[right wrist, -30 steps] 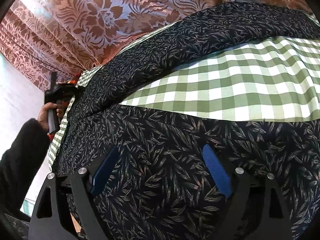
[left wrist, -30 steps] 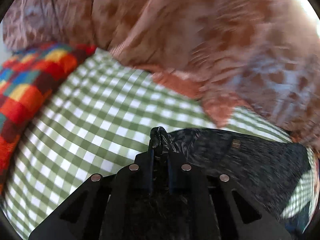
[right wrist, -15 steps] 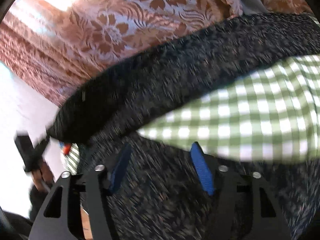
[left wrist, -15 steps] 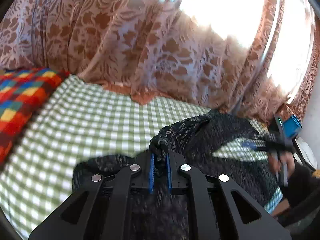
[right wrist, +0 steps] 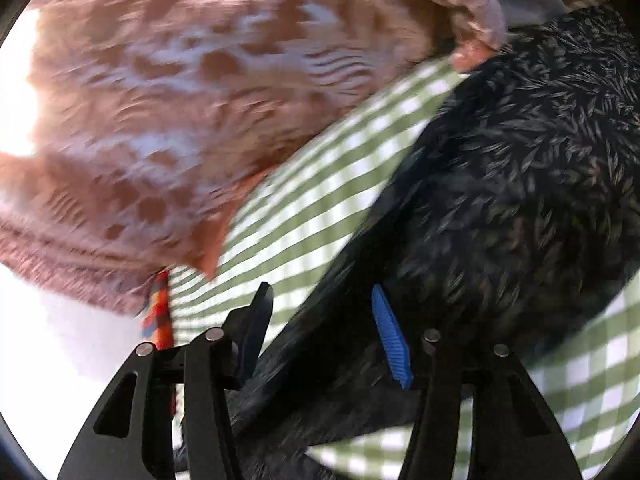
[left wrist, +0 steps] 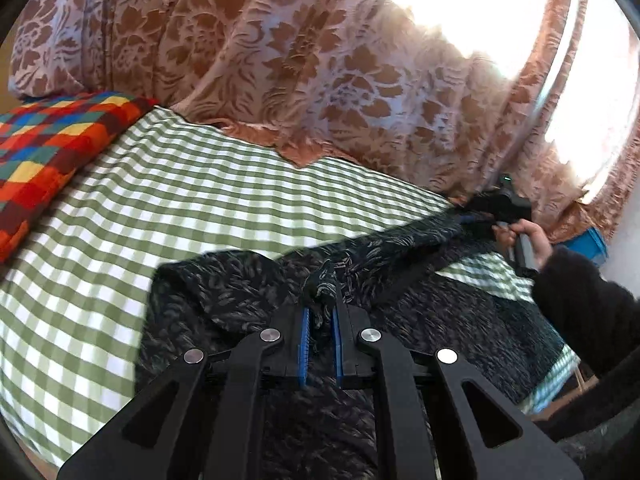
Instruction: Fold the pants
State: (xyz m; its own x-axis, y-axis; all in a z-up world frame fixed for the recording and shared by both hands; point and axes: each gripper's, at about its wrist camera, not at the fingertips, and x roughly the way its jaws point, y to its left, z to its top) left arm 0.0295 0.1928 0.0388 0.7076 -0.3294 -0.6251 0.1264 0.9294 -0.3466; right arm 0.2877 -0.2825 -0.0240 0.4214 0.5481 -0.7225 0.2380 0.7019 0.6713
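On the green-checked bedsheet point(left wrist: 168, 216), the leaf-print pants point(left wrist: 248, 292) are pinched by the clenched left gripper point(left wrist: 320, 320) mid-fold, while the right gripper point(right wrist: 320, 332) is closing around cloth not yet pressed, so a firm hold seems called for before carrying over.

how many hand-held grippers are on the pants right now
2. The left hand-held gripper is shut on a bunched fold of the dark pants near the camera. The right hand-held gripper straddles the pants' edge, jaws closing, pads not pressing yet.
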